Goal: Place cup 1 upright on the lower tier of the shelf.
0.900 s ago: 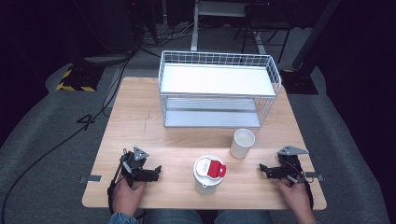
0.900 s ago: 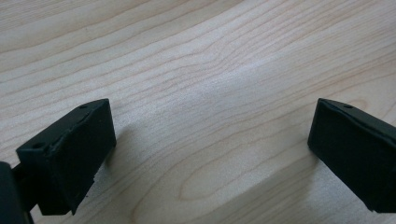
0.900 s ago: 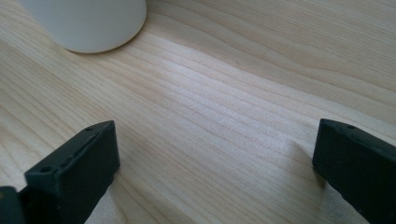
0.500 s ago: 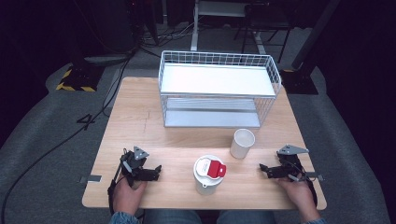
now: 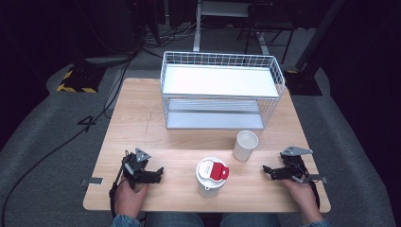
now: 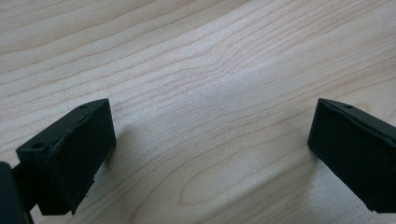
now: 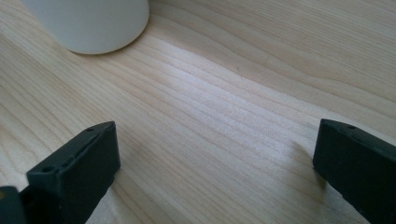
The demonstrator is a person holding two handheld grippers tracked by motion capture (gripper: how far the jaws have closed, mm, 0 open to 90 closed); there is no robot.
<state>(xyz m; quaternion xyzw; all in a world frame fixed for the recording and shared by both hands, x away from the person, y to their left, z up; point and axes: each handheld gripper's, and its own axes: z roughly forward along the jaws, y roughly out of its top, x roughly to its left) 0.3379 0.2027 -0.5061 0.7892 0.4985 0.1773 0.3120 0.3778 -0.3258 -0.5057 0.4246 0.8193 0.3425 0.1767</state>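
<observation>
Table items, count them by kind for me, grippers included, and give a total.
Cups: 2, a lidded cup with a red flap and an open white cup
Wire racks: 1, the white rack
Grippers: 2, left gripper and right gripper, both open
Total: 5

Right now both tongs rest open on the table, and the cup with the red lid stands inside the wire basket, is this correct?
One detail is wrong: the cup with the red lid stands on the table, in front of the wire basket, between the left tongs and the right tongs, as the high view shows. Both tongs are indeed open.
</observation>
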